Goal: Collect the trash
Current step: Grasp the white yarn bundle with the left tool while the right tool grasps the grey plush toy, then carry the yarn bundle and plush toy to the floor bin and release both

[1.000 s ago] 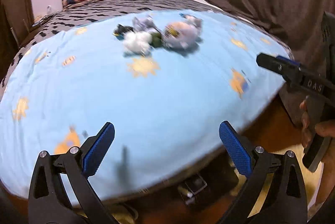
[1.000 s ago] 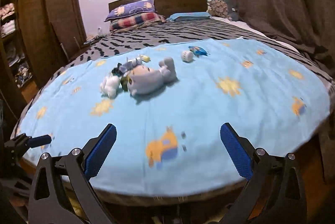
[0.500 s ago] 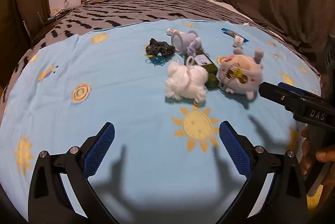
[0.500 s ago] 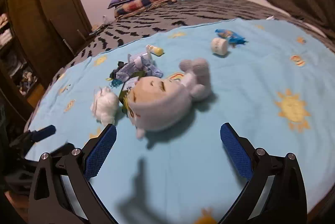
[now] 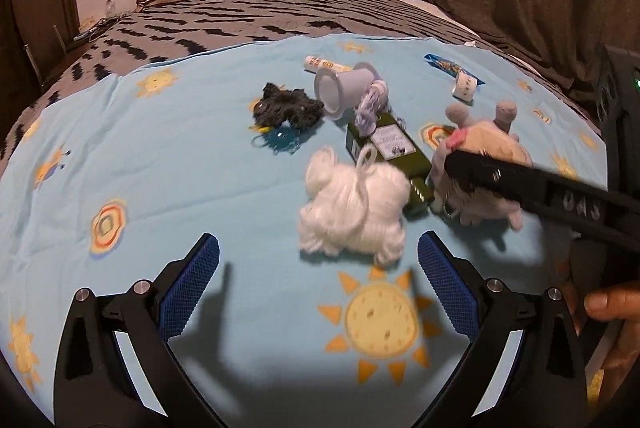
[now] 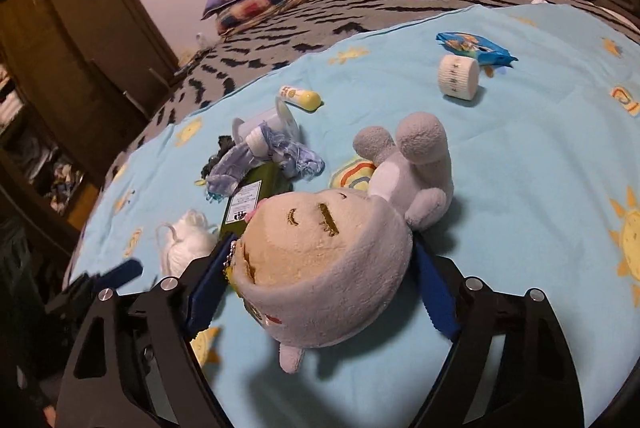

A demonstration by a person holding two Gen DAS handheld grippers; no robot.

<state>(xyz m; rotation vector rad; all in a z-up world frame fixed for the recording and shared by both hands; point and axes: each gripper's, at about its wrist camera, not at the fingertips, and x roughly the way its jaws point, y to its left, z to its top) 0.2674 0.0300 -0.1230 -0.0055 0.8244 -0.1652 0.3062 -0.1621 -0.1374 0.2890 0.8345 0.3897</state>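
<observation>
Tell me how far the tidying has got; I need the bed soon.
Nothing looks collected yet. In hand: the right tool is closing around the plush toy. The left tool is open, near the white yarn. Left on the blanket: green bottle, cup, blue wrapper, white jar, small tube.

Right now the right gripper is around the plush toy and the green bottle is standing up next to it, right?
Not quite. The green bottle is lying flat on the blanket, not standing; the left wrist view shows it. The rest holds: the right gripper has the plush toy between its jaws, which are closing, and the bottle lies right beside the toy.
</observation>
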